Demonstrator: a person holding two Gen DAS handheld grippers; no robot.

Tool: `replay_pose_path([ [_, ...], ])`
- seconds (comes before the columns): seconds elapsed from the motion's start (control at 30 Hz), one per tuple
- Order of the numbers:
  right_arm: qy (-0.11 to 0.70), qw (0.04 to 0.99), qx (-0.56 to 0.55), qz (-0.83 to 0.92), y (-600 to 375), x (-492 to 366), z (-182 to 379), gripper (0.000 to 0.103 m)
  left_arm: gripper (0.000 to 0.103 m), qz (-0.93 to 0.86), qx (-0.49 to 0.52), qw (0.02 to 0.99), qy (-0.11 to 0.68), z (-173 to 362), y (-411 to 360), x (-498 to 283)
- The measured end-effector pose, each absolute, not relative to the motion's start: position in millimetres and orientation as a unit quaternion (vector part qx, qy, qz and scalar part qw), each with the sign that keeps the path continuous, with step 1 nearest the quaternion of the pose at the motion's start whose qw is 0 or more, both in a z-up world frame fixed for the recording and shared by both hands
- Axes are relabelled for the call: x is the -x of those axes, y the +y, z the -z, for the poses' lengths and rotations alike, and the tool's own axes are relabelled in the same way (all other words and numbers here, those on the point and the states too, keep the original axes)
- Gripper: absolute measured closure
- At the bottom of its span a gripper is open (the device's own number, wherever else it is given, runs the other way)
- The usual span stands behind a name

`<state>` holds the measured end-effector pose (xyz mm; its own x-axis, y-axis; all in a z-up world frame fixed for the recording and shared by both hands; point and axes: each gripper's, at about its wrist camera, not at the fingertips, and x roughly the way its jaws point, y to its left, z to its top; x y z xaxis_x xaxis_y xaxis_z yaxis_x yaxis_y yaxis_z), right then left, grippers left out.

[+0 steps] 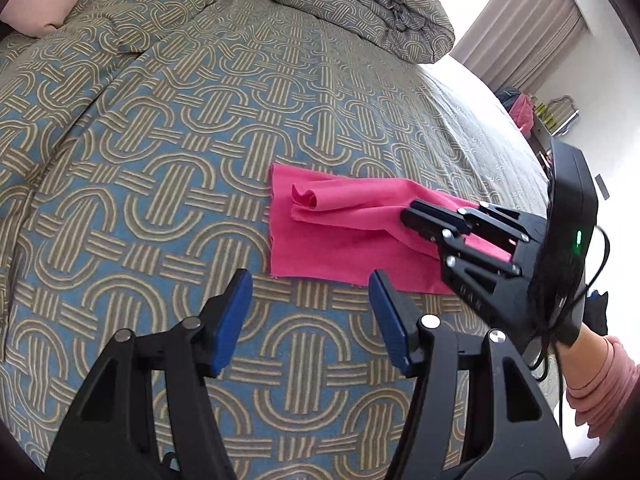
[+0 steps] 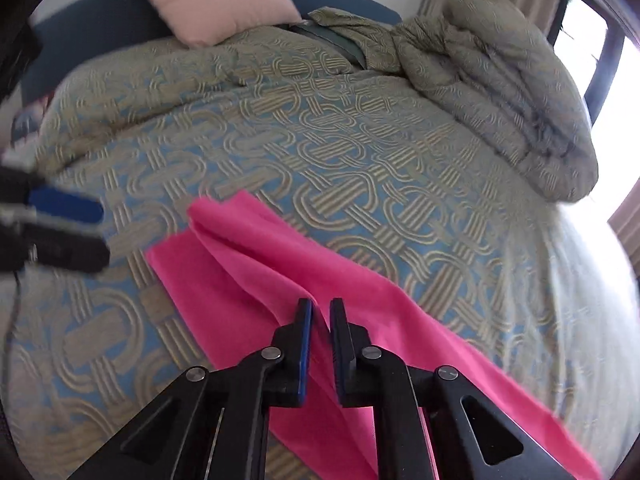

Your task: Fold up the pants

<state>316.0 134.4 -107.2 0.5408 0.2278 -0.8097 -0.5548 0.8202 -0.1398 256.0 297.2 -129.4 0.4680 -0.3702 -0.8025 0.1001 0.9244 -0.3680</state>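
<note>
Right gripper [image 2: 320, 314] — we're pinching a raised ridge of the pink pants [image 2: 256, 264], likely to lift that layer for folding. Left gripper [image 1: 310, 292] we're hovering spread wide, empty, just beside the near edge, probably ready to pin. Pants are lying on the patterned bedspread [image 1: 160, 160], long axis running from the hem end toward our right gripper.

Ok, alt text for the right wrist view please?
The right gripper pinches a raised fold of the pink pants, which lie on a patterned bedspread. The left gripper, blurred, sits at the left edge; a pink pillow lies behind.
</note>
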Motion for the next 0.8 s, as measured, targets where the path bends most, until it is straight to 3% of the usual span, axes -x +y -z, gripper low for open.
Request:
replay_pose_path([
  [0.27, 0.498, 0.812, -0.044, -0.301, 92.9, -347.0, 85.4, 0.098, 0.041, 0.198, 0.147, 0.826, 0.506, 134.8, 271.0, -260.2],
  [0.37, 0.499, 0.814, 0.014, -0.298, 96.6, -343.5, 82.8, 0.096, 0.041, 0.222, 0.174, 0.813, 0.51, 139.2, 259.6, -269.8],
  [0.43, 0.506, 0.814, 0.067, -0.278, 100.6, -345.0, 85.7, 0.088, 0.042, 0.231, 0.193, 0.803, 0.515, 144.4, 252.6, -278.0],
  [0.57, 0.54, 0.786, 0.057, -0.295, 94.8, -366.0, 90.6, 0.073, 0.05, 0.226, 0.259, 0.772, 0.535, 164.5, 245.8, -296.4],
  [0.67, 0.547, 0.778, 0.065, -0.303, 94.6, -381.9, 88.9, 0.071, 0.05, 0.204, 0.309, 0.76, 0.534, 177.2, 248.1, -307.3],
  [0.7, 0.546, 0.779, 0.071, -0.302, 94.6, -385.9, 88.2, 0.07, 0.054, 0.198, 0.322, 0.758, 0.532, 180.5, 248.8, -309.9],
  [0.77, 0.548, 0.779, 0.072, -0.295, 94.3, -392.6, 88.9, 0.068, 0.077, 0.172, 0.353, 0.755, 0.525, 186.6, 253.7, -317.2],
  [0.8, 0.55, 0.779, 0.067, -0.293, 93.5, -395.0, 89.3, 0.068, 0.097, 0.158, 0.363, 0.755, 0.522, 188.7, 256.5, -318.7],
])
